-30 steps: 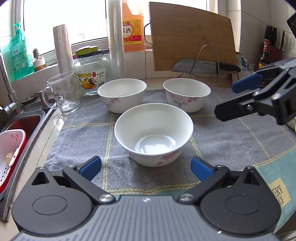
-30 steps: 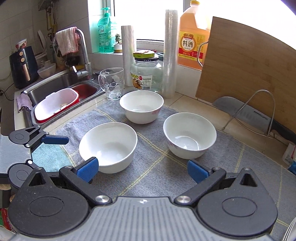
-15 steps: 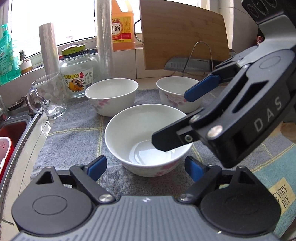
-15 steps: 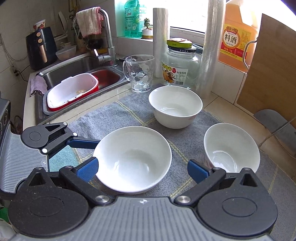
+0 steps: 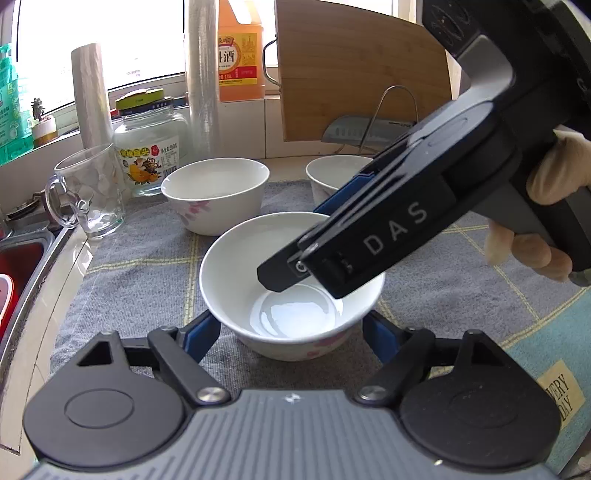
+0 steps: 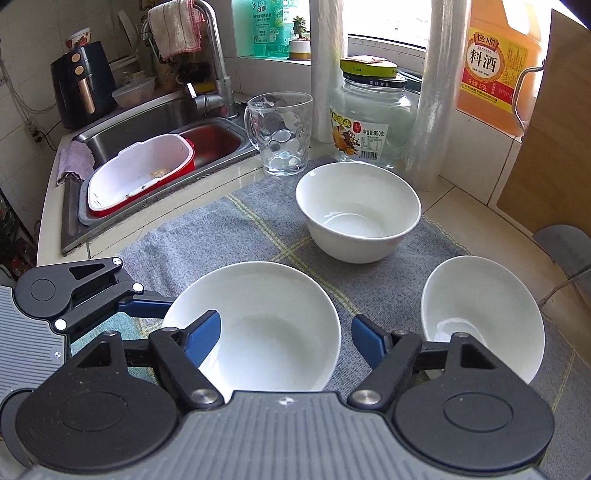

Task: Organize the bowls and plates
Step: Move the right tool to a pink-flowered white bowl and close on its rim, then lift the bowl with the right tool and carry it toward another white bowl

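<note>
The near bowl (image 5: 291, 284) sits on the gray mat (image 5: 140, 266) between the left gripper (image 5: 291, 332)'s just-closing blue pads, while the right gripper (image 6: 286, 336) has just closed across its rim.

bright window (image 6: 388, 22) behind a tiled sill, steel sink (image 6: 147, 122) at left (daylight floods the counter (image 6: 458, 192)).

Blown-out window backlight; fisheye-bent edges
</note>
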Demonstrator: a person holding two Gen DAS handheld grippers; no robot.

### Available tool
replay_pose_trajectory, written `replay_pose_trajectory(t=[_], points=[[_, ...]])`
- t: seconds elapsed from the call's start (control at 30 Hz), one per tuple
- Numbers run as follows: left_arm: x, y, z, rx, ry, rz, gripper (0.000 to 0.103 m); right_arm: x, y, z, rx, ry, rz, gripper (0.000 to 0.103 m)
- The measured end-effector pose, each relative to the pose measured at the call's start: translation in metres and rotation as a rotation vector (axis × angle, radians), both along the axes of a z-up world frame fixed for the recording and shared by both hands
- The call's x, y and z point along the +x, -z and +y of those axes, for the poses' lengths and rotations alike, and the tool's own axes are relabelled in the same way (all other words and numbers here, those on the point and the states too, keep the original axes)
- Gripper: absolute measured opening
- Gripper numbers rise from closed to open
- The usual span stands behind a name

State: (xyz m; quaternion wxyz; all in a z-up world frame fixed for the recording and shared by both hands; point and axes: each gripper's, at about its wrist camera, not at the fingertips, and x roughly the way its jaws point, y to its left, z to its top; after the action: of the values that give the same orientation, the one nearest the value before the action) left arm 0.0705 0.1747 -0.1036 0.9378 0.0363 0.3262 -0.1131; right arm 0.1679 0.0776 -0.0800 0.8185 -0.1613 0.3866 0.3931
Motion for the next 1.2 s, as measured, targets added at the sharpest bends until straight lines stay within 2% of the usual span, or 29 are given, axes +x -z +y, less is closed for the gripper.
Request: replay_pose_trajectory(t=[0.13,0.77,1.2], points=[[0.001,-0.001,-0.001,0.008,0.002,0.004,0.084,0.003,0.002,-0.001,-0.002,-0.005,0.016,0.073],[0.002,-0.007,-0.004,0.043,0.035,0.020,0.084,0.001,-0.003,-0.007,0.025,-0.017,0.067,0.073],[-0.017,-0.031,-0.028,0.036,0.126,0.002,0.084,-0.024,-0.017,-0.047,0.054,0.041,0.079,0.073]])
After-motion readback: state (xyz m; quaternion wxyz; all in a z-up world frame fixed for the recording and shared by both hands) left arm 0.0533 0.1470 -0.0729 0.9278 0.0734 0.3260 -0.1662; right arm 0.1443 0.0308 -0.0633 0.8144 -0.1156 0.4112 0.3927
